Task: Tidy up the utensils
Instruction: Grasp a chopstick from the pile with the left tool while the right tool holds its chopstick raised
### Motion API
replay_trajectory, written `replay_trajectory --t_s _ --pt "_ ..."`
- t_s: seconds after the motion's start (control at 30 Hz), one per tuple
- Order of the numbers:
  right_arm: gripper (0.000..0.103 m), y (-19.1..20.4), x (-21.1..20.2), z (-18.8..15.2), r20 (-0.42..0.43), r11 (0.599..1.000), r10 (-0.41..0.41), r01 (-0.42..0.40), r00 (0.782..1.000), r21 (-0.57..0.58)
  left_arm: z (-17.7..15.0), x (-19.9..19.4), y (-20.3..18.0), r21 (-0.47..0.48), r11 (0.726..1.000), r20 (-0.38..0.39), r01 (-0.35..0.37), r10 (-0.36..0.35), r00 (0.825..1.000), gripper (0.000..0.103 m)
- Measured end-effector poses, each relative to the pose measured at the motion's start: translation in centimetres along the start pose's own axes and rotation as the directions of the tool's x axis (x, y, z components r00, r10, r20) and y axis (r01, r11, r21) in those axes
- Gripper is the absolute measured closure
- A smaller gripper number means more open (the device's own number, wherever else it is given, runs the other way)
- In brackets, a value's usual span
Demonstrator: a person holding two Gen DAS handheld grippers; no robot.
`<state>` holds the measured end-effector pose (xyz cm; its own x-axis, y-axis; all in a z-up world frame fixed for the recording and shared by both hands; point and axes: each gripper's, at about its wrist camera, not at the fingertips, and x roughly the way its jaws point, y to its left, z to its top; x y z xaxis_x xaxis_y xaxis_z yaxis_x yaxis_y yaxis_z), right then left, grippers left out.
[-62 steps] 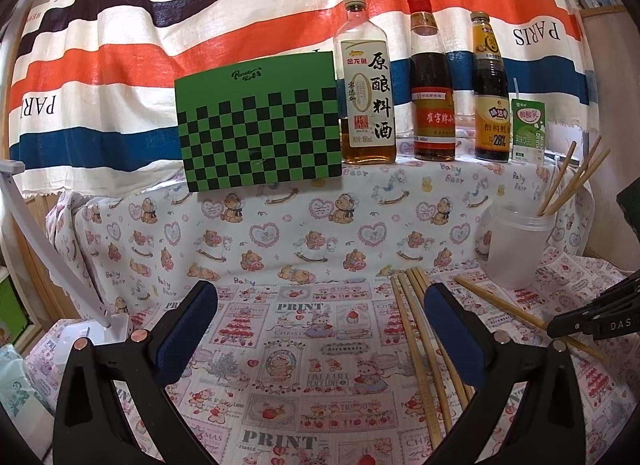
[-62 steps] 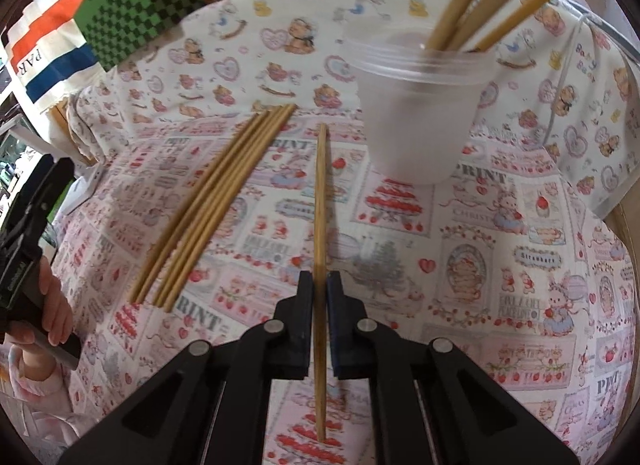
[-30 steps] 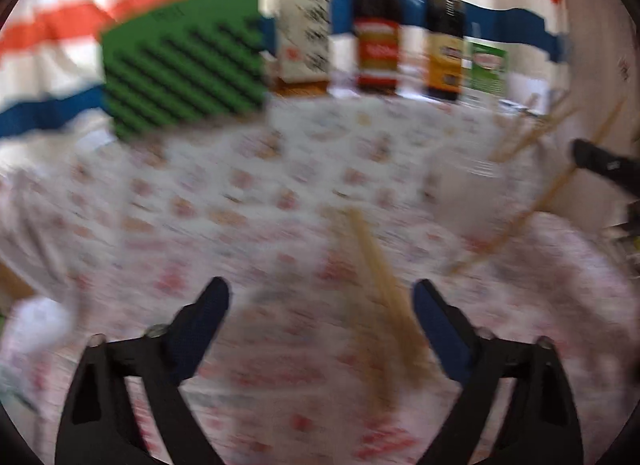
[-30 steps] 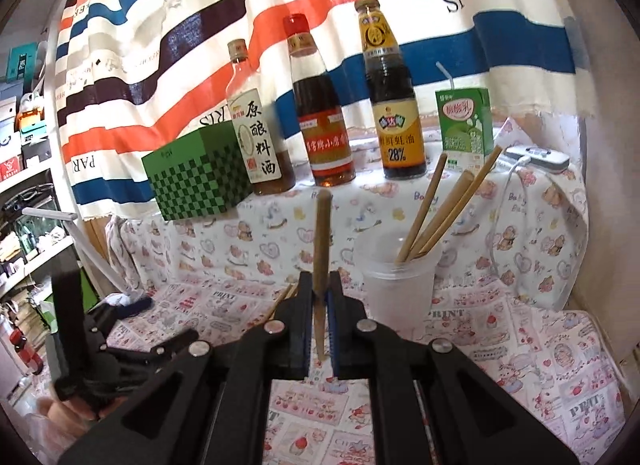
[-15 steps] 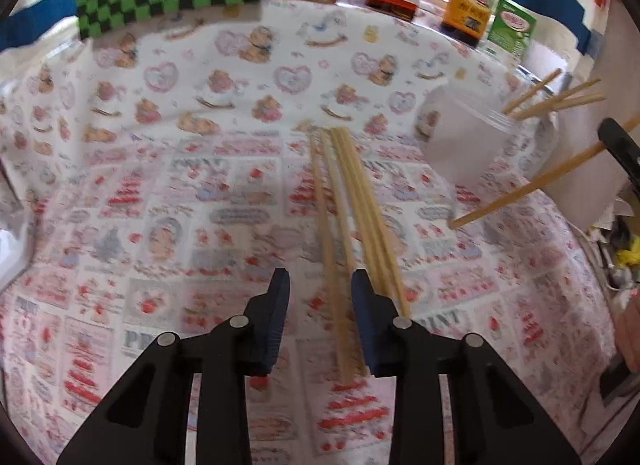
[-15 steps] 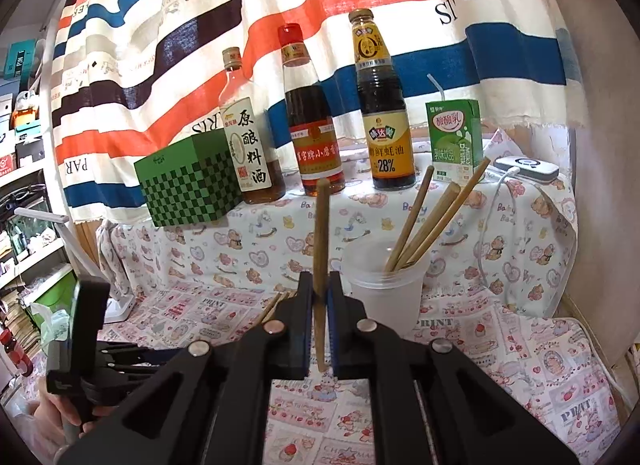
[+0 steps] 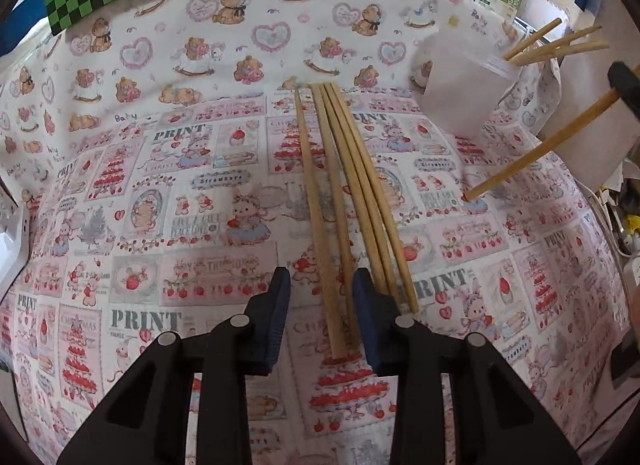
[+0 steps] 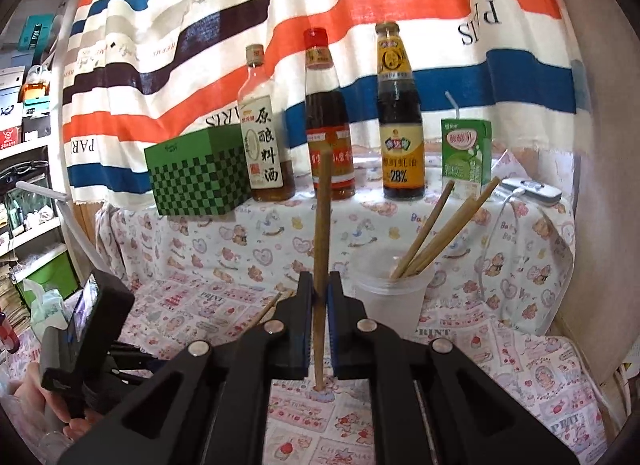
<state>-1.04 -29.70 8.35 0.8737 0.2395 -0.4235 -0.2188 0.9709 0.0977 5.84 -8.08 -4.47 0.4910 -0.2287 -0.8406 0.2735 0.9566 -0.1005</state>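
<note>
Between the fingers of my left hand-held gripper, set apart and low over the tabletop, lie two chopsticks of the loose bundle, their length running straight ahead. My right hand-held gripper is clamped on one upright chopstick, its tip near the cloth, with the cup just to its right.

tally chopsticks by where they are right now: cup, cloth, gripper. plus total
In the plastic cup: 3 chopsticks
Lying on the cloth: 4 chopsticks
In the right gripper: 1 chopstick
Total: 8
</note>
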Motion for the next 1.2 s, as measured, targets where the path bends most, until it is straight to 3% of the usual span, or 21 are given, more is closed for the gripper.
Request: replay_trajectory --t_s 0.13,0.4,0.8,1.0,1.1,1.13,1.2 --pt "0.097 0.2 0.3 -0.2 0.000 1.000 -0.011 0.011 1.000 -0.007 0.1 -0.2 0.6 -0.016 0.999 -0.019 0.028 -0.028 0.999 0.082" --pt "0.096 -0.4 0.4 -0.1 -0.001 0.999 -0.025 0.025 1.000 0.021 0.2 -0.2 1.5 -0.081 0.993 -0.032 0.080 -0.083 0.996 0.084" --pt "0.096 -2.0 0.6 0.2 -0.021 0.994 -0.051 0.053 0.998 0.098 0.3 -0.1 1.5 -0.056 0.998 -0.020 -0.022 0.021 1.000 0.081" --pt "0.096 -1.9 0.6 0.1 -0.017 0.995 -0.045 0.047 0.999 0.087 -0.1 0.0 -0.7 0.065 0.990 0.019 -0.124 0.123 0.992 0.080" --pt "0.096 -1.8 0.6 0.1 -0.015 0.995 -0.064 0.065 0.998 0.077 0.2 0.0 0.2 0.011 0.997 0.005 -0.078 0.078 0.997 0.081" --pt "0.096 -1.7 0.6 0.1 -0.015 0.995 -0.072 0.073 0.997 0.075 0.2 0.0 0.4 0.006 0.997 0.003 -0.072 0.072 0.997 0.092" --pt "0.096 -1.8 0.6 0.1 -0.019 0.994 -0.078 0.080 0.997 0.075 0.2 0.0 0.3 0.023 0.996 0.005 -0.089 0.089 0.996 0.097"
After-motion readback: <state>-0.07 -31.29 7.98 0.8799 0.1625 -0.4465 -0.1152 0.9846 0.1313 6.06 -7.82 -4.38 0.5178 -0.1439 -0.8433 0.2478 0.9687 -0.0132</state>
